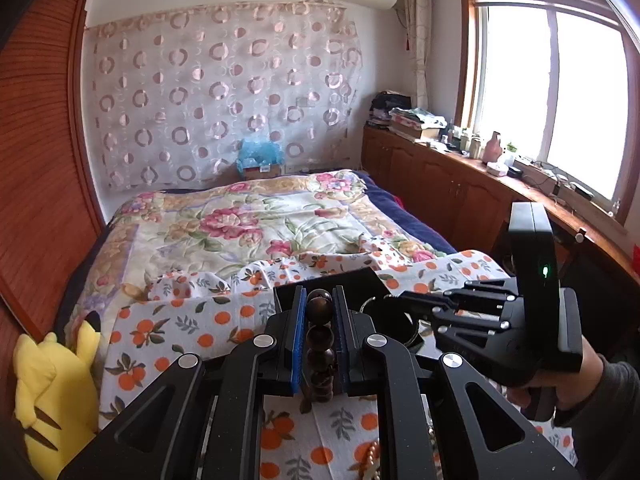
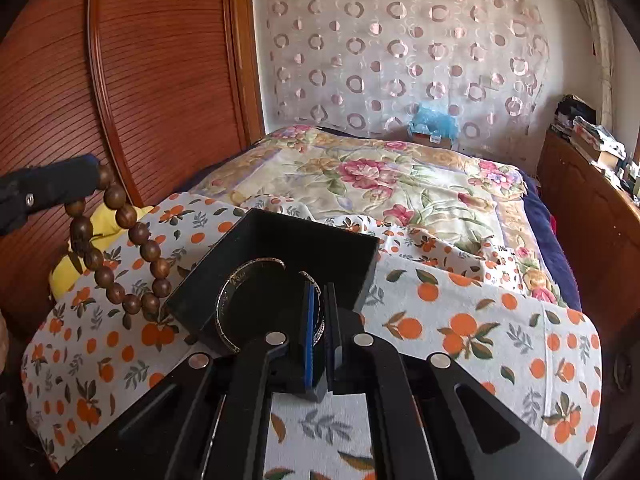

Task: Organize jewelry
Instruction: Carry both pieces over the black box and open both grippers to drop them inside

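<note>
My left gripper (image 1: 320,304) is shut on a brown wooden bead bracelet (image 1: 320,336) and holds it above the orange-print cloth. In the right wrist view the bracelet (image 2: 120,248) hangs from the left gripper (image 2: 94,176) left of a black box (image 2: 320,252). My right gripper (image 2: 320,300) is shut on a dark bangle with a silver rim (image 2: 240,280), held over the box's open top. In the left wrist view the right gripper (image 1: 390,298) reaches in from the right over the black box (image 1: 352,280).
An orange-print cloth (image 2: 480,340) covers the surface at the foot of a bed with a floral quilt (image 1: 248,220). A yellow plush toy (image 1: 52,392) lies at the left. A pearl piece (image 1: 372,456) lies on the cloth. A wooden wardrobe (image 2: 140,80) and wooden cabinets (image 1: 440,184) flank the bed.
</note>
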